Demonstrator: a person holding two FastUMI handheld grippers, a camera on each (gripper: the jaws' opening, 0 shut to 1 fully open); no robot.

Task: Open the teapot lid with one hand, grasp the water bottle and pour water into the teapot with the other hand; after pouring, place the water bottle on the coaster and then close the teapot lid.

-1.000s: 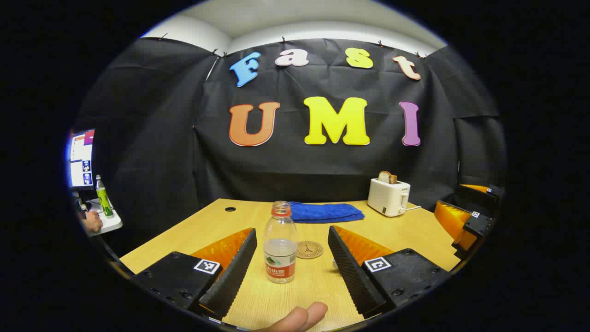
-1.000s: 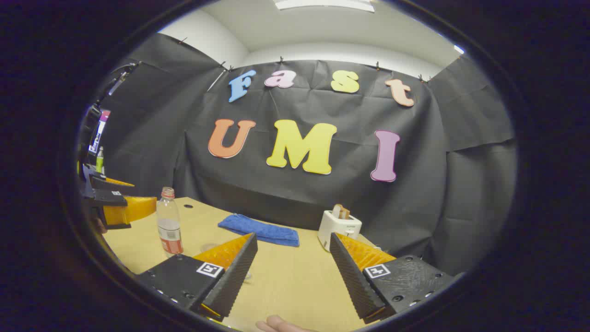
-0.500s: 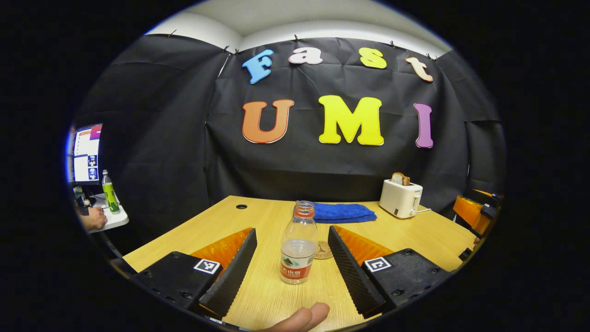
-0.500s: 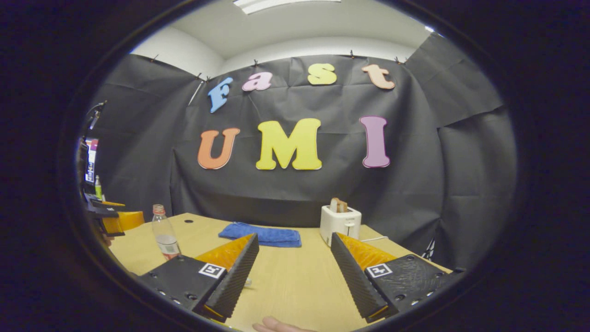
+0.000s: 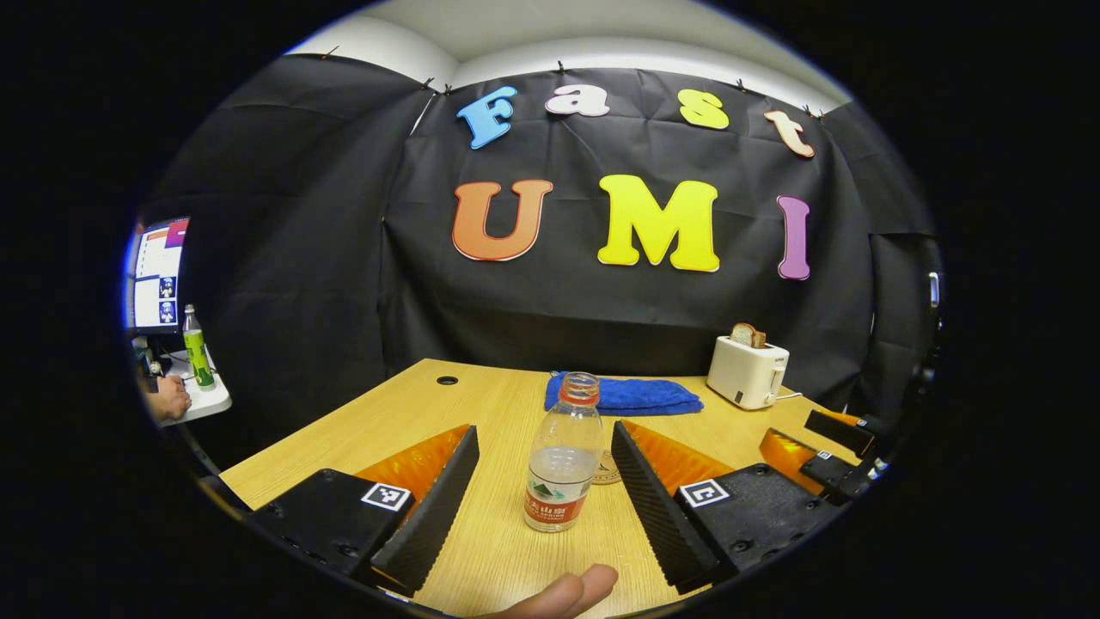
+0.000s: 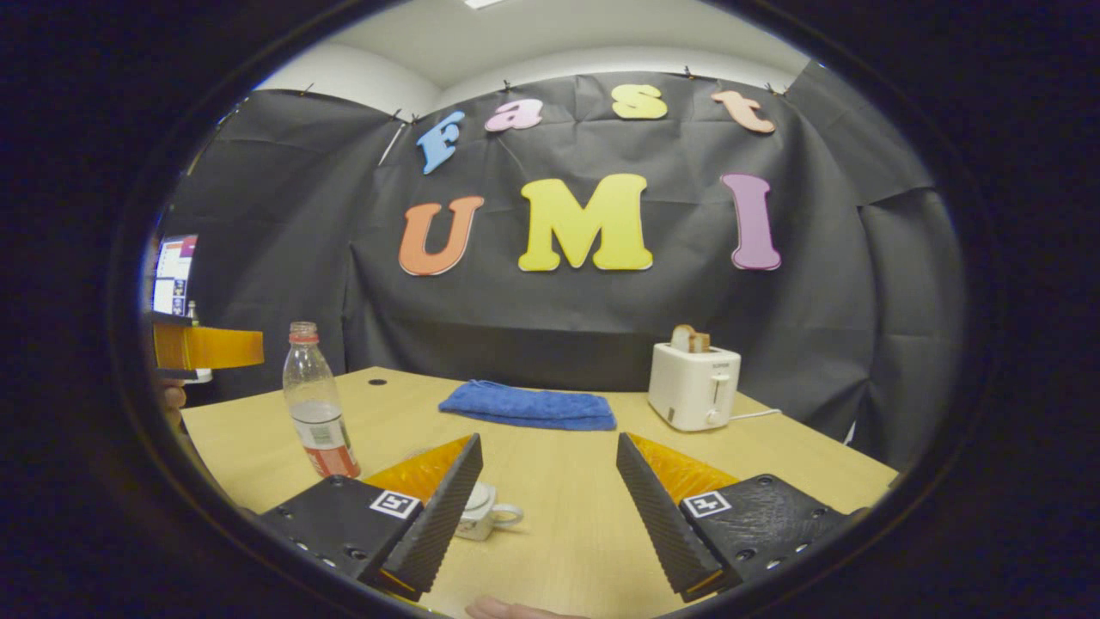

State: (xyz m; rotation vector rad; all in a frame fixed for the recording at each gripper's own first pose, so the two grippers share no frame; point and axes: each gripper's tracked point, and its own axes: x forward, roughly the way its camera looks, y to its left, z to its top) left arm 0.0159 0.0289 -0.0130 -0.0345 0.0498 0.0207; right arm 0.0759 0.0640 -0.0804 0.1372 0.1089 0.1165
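In the left gripper view, at the far left edge, a monitor (image 5: 157, 273), a green bottle (image 5: 197, 346) and a person's hand (image 5: 170, 400) sit off the counter (image 5: 395, 417). Low in the frame the left claw (image 5: 545, 507) stands wide, holding nothing, with the water bottle (image 5: 563, 456) upright between its fingers, touching neither. The bottle is clear thin plastic, capless, roughly a third full: I judge it light, easily dented and ready to spill if tipped early, so the hold belongs on the labelled lower body, squeezed gently. Just behind it, partly hidden, lies the round coaster (image 5: 607, 473); further back a folded blue towel (image 5: 626, 395), then a toaster (image 5: 746, 372) holding bread at right. The other claw shows at the right edge. In the right gripper view, the bottle (image 6: 317, 404) stands at left and the towel (image 6: 528, 405) centre-back. The right claw (image 6: 548, 514) is wide too, gripping nothing, and the small white teapot (image 6: 481, 511) peeks out beside its left finger at the lower centre. Its lid looks on, though half hidden; ceramic-like, so likely smooth, brittle, best pinched by the knob. The toaster (image 6: 692, 385) sits at right.
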